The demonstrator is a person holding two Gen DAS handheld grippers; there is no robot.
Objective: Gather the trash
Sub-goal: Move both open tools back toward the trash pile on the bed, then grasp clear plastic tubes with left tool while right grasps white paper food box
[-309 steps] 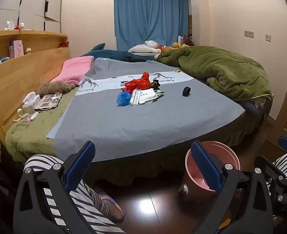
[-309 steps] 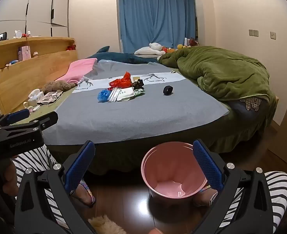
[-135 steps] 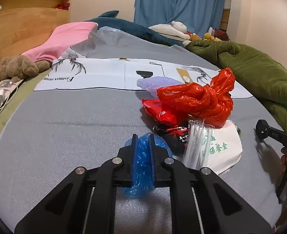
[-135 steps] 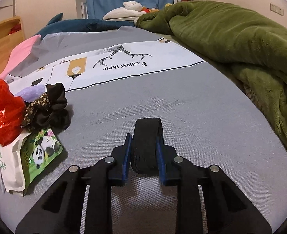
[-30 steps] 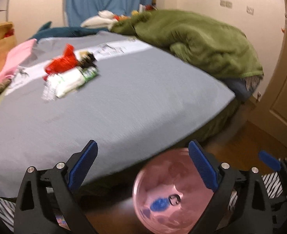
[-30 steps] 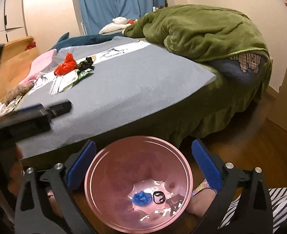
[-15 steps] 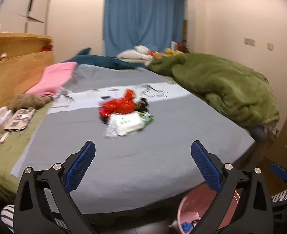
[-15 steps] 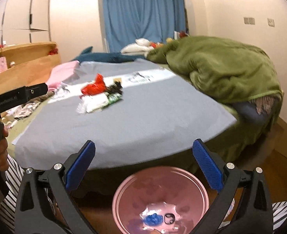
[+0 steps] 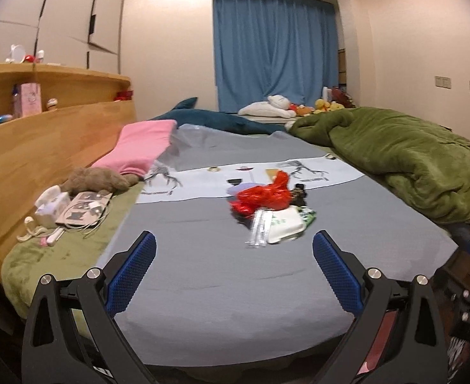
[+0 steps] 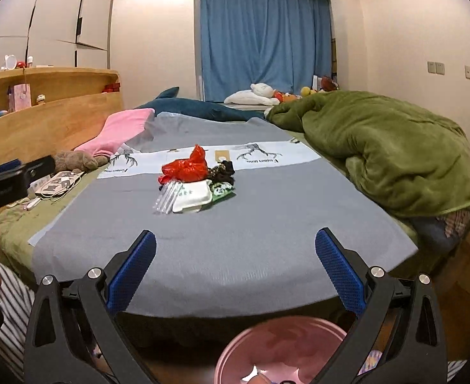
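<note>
Both the left gripper and the right gripper are held with fingers spread wide and nothing between them. The remaining trash, a red plastic bag touching a white packet, lies on the grey sheet at 12 o'clock from each gripper. The pink bin is seen at 6 o'clock in the right wrist view.

The round pink plastic bin is cut by the bottom edge of the right wrist view, so what lies inside cannot be told. In the left wrist view only a pink sliver shows behind the near right finger.
</note>
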